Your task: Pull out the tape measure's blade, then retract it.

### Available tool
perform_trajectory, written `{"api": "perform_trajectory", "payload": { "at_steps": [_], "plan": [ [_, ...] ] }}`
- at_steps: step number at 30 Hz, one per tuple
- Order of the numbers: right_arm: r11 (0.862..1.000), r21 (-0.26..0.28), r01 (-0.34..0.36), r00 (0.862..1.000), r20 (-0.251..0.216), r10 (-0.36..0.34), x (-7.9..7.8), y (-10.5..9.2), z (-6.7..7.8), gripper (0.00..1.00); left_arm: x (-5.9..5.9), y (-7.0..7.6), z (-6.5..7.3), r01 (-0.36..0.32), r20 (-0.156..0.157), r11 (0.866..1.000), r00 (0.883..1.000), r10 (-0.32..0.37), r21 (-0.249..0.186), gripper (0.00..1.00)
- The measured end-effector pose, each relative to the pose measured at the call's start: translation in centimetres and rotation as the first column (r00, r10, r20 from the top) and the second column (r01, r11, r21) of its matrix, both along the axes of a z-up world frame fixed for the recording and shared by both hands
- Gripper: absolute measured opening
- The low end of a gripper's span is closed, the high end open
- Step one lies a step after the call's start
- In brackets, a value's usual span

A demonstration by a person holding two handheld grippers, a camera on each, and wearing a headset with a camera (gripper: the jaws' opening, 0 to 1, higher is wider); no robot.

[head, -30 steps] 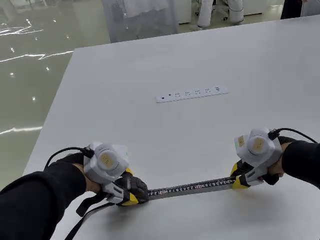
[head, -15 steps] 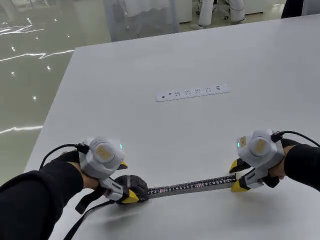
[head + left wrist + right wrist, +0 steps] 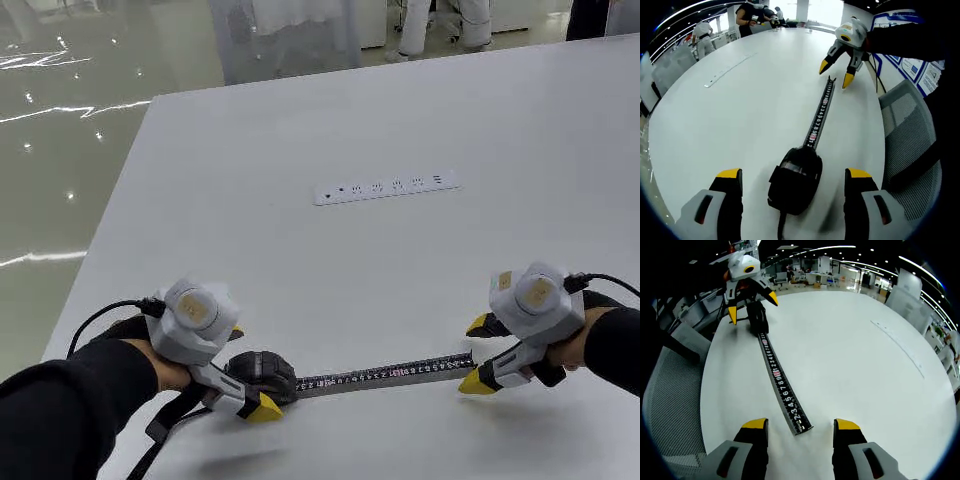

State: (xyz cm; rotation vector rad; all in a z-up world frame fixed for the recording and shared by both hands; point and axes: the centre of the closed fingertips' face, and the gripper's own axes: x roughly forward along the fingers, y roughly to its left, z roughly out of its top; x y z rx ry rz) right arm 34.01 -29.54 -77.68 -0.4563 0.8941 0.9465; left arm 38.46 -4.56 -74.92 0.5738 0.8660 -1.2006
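tape measure point(image 3: 262, 372) lies on the white table point(image 3: 300, 200) near the edge closest to the person. its dark case sits to the left and its blade point(image 3: 385, 374) is drawn out flat along the surface toward the right. the left gripper point(image 3: 250, 370) has its jaws spread wide, one yellow tip on either side of the case. in the left gripper view there is clear table between each tip and the case, so it brackets the body rather than clamping it. that placement probably serves to be ready to steady the case or reach its lock. the right gripper point(image 3: 477, 353) is also spread, with its tips apart at the far end of the blade. in the right gripper view the hooked end of the blade rests on the table just ahead of the gap between the jaws, nearer the left-hand tip, and neither jaw touches it. the blade holds its length with nothing pinching it, which suggests the lock or the blade's own friction is keeping it out. judged from this layout, the pull-out looks done and the retraction is the part left. a white power strip point(image 3: 387, 186) lies well apart, further up the table, clear of the work.
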Motion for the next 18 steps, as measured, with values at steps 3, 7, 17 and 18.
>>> {"api": "perform_trajectory", "payload": {
  "at_steps": [3, 7, 17, 18],
  "plan": [
    [0.999, 0.018, 0.041, 0.999, 0.019, -0.041, -0.2, -0.5, 0.3, 0.50, 0.0, 0.1, 0.2, -0.065, -0.011, 0.997, 0.998, 0.064, -0.045, 0.85],
    [0.997, 0.018, 0.072, 0.996, 0.045, -0.073, -0.6, -1.3, 0.3, 0.52, 0.8, 0.5, 0.6, -0.119, 0.065, 0.990, 0.990, 0.124, -0.077, 0.93],
    [0.975, 0.080, 0.209, 0.972, 0.088, -0.216, -0.5, -2.6, 2.0, 0.70, 0.2, 1.7, 1.0, -0.245, 0.002, 0.958, 0.969, 0.248, -0.149, 0.95],
    [0.973, 0.090, 0.211, 0.971, 0.099, -0.219, -0.5, -2.7, 2.3, 0.71, 0.4, 1.9, 1.2, -0.275, 0.004, 0.947, 0.960, 0.280, -0.167, 0.96]
  ]
}}
